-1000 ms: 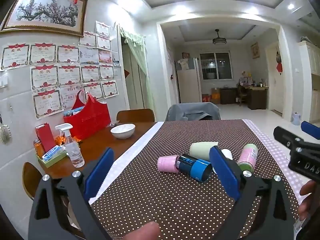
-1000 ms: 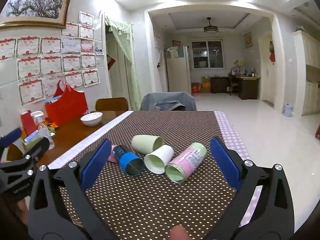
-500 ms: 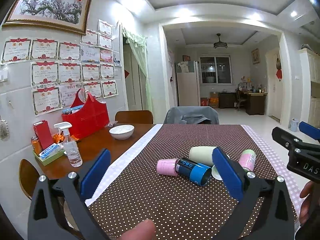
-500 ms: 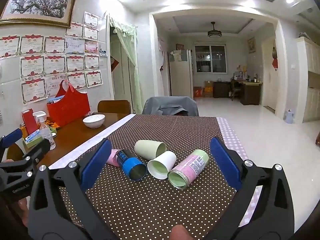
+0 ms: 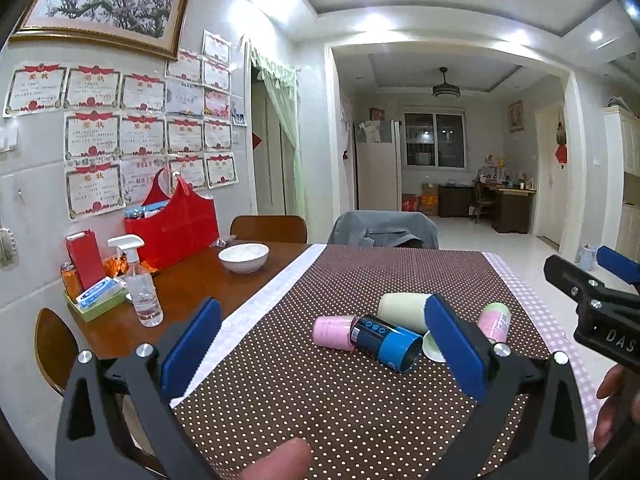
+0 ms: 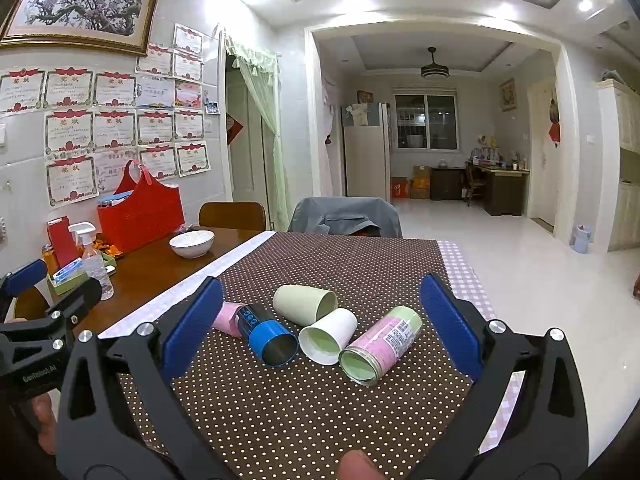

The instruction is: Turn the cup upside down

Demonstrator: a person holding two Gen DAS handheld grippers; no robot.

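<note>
Five cups lie on their sides in a loose cluster on the brown dotted cloth [image 6: 320,420] covering the surface, none of them upside down yet. From the right wrist view the open mouths face the camera: the blue cup [image 6: 266,336] shows a dark metallic inside, the white cup [image 6: 328,336] a pale green lining, and the pink-labelled cup [image 6: 382,344] a green inside. The pale green cup [image 6: 304,304] lies behind them, its mouth turned to the right, and the pink cup [image 6: 228,318] is partly hidden behind the blue one, touching it.

The left wrist view sees the same group more from the side: the pink cup [image 5: 334,332] is shown in full beside the blue cup [image 5: 386,342], while the white cup [image 5: 432,350] is nearly all hidden behind a claw finger and the pink-labelled cup [image 5: 494,322] shows only its closed end.

The left claw [image 5: 320,354] is released, its blue pads spread wide, short of the cups and grasping nothing. The right claw [image 6: 320,330] is likewise spread wide and free, with the cluster framed between its pads but untouched.

On the bare wood to the left stand a white bowl [image 5: 244,258], a spray bottle [image 5: 140,284] and a red basket [image 5: 176,226].
</note>
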